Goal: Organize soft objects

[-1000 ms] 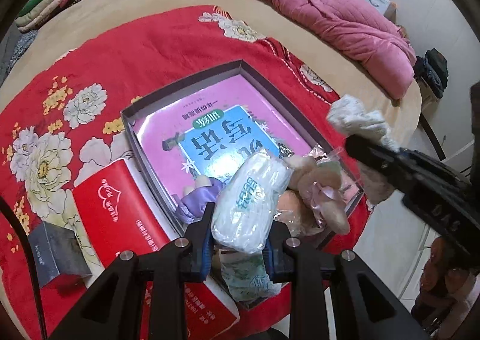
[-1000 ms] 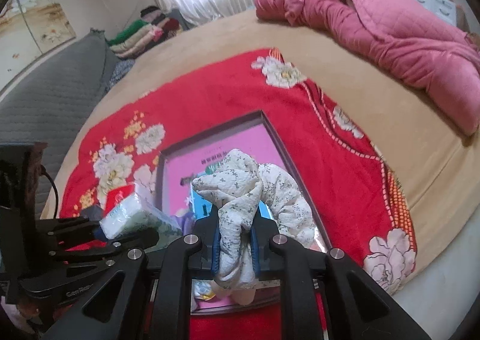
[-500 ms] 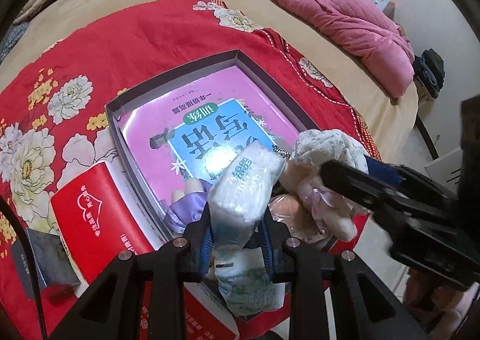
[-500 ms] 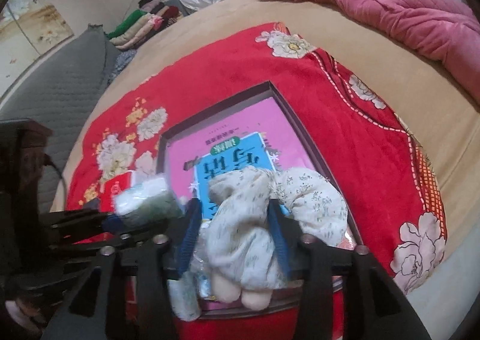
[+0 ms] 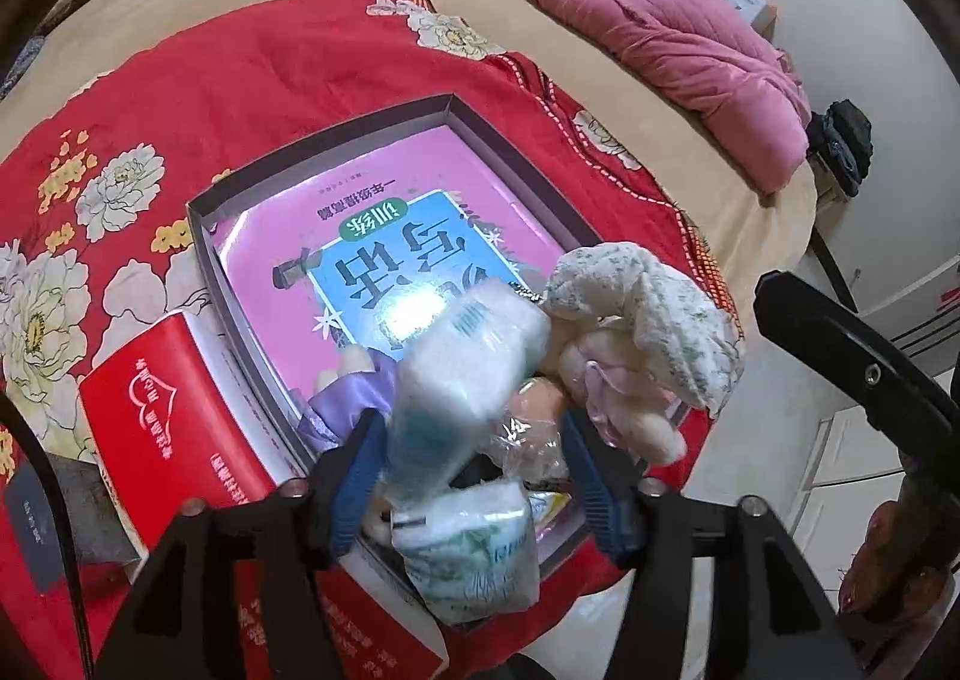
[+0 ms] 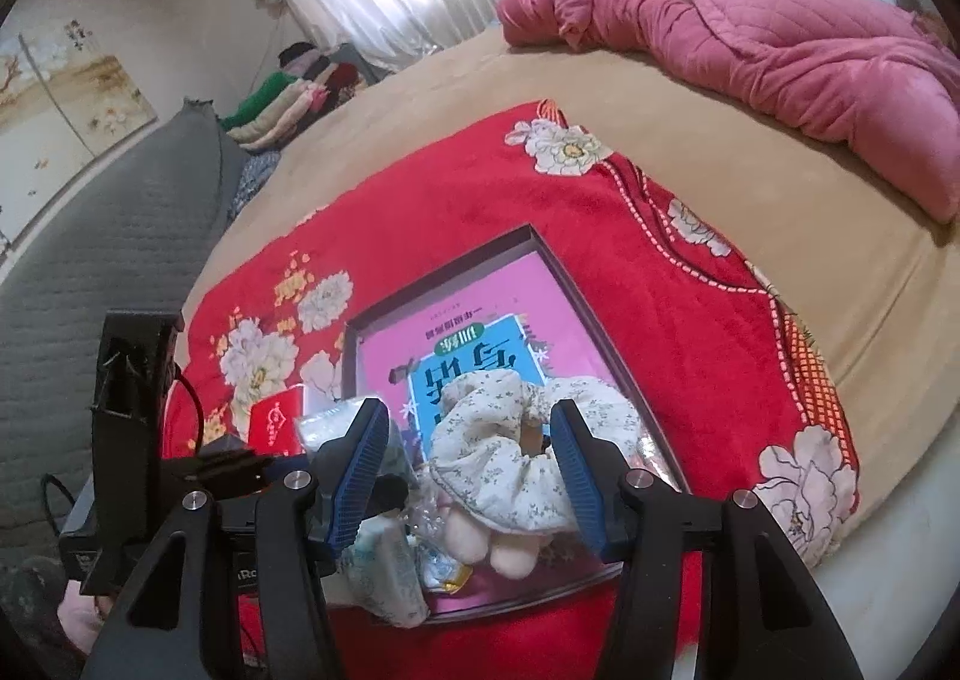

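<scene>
My left gripper (image 5: 474, 470) hangs over the near end of a dark shallow box (image 5: 324, 140), its jaws opening. A white tissue pack (image 5: 462, 380) shows blurred between them, loose from the pads. Below it lies another tissue pack (image 5: 474, 554). My right gripper (image 6: 468, 470) is opening too. A floral cloth scrunchie (image 6: 510, 440) sits between its blue pads (image 6: 360, 464), resting on a cream plush toy (image 6: 498, 548) in the box (image 6: 456, 254). From the left wrist, the scrunchie (image 5: 648, 308) lies atop the plush toy (image 5: 600, 392).
A pink and blue book (image 5: 390, 212) covers the box floor. A red booklet (image 5: 156, 398) and a grey case (image 5: 60, 506) lie left of the box on the red flowered blanket (image 5: 270, 56). A pink quilt (image 6: 780, 38) is heaped at the bed's far side.
Both grippers went from shut to open. The scrunchie was lowered onto the plush toy and let go. The tissue pack has slipped free of the left pads over the box.
</scene>
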Available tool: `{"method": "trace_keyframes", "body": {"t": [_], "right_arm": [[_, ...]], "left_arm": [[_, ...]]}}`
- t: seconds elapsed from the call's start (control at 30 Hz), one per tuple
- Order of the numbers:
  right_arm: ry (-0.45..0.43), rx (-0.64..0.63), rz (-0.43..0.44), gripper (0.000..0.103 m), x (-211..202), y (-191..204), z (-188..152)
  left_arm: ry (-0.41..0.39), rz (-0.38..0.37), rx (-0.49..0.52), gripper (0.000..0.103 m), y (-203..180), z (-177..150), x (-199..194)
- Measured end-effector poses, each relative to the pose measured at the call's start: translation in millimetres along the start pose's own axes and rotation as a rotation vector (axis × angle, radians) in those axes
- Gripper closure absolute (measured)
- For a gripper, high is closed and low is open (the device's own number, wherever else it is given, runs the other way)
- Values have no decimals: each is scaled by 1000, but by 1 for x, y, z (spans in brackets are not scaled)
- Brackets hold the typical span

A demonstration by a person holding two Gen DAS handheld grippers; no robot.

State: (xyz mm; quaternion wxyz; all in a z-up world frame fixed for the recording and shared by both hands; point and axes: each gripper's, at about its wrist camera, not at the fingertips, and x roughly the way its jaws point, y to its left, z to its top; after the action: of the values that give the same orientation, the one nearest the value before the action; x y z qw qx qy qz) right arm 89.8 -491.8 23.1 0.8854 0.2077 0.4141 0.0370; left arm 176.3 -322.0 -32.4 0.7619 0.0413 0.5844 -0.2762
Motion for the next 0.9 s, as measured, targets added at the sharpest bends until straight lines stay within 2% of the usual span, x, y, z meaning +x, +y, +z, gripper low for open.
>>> {"method": "trace_keyframes", "body": {"t": [0.2, 0.27, 0.57, 0.67, 0.9], "right_arm": [[-8, -39, -13, 43, -13, 16, -2], [-11, -49, -14, 37, -17, 20, -4], [-39, -70, -18, 35, -36, 37, -8], [-53, -86, -30, 29, -44, 45, -12], [-86, -123, -83, 28, -58, 62, -26]], "left_arm": [[-22, 14, 7, 39, 0, -5, -13], [-30, 14, 5, 39, 1, -7, -19], [-62, 20, 0, 39, 5, -20, -42], [-84, 25, -2, 38, 6, -25, -54], [-131, 51, -5, 36, 10, -40, -82]]}}
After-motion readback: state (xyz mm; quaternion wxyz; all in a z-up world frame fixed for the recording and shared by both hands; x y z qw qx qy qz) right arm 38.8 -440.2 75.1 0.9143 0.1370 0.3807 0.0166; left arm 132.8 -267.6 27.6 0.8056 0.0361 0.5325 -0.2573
